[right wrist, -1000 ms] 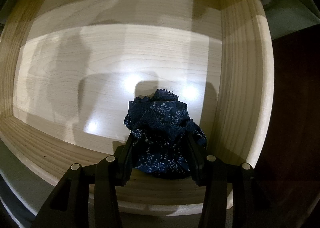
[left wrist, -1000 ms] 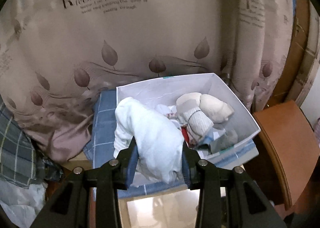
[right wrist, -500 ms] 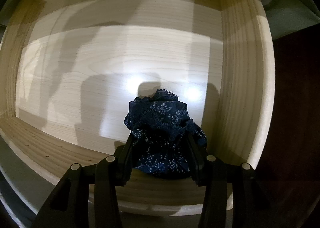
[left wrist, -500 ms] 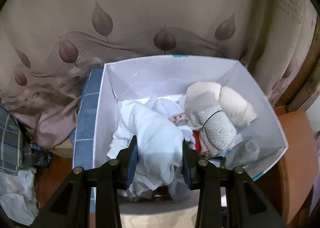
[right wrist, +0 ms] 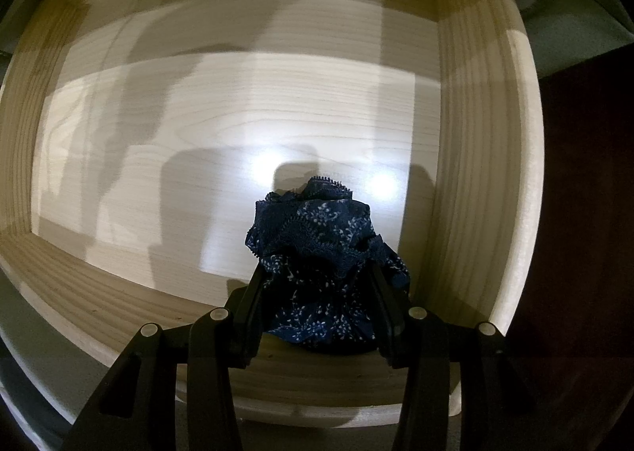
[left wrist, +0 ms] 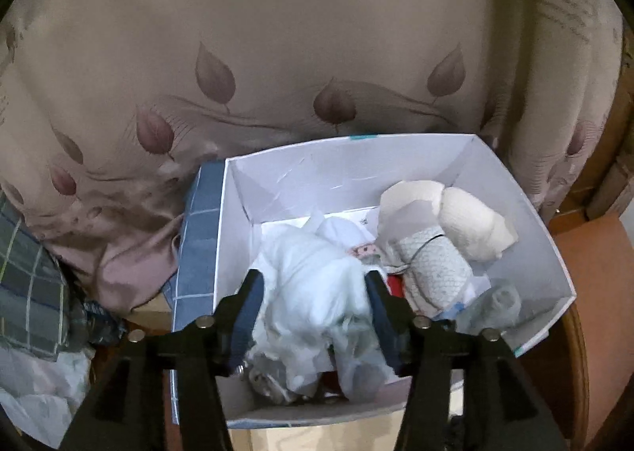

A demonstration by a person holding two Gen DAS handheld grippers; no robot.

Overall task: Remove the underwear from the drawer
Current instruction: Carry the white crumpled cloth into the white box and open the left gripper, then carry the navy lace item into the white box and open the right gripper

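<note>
The left gripper point(left wrist: 315, 302) is opening its fingers point(left wrist: 249, 304) around a white garment point(left wrist: 317, 292), which is being released into the white box point(left wrist: 527, 221) among other bundled clothes. The right gripper point(right wrist: 313, 300) is clamped on a navy patterned underwear point(right wrist: 317, 253) above the wooden drawer point(right wrist: 475, 173), which otherwise looks bare. Judged next: the navy piece is to be lifted clear and carried to the box.

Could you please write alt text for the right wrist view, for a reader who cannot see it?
The right gripper, pointing down, holds bunched dark blue lace-trimmed underwear above a pale wooden drawer. The drawer's floor is otherwise bare, with gripper shadows and two bright light spots across it.
</note>
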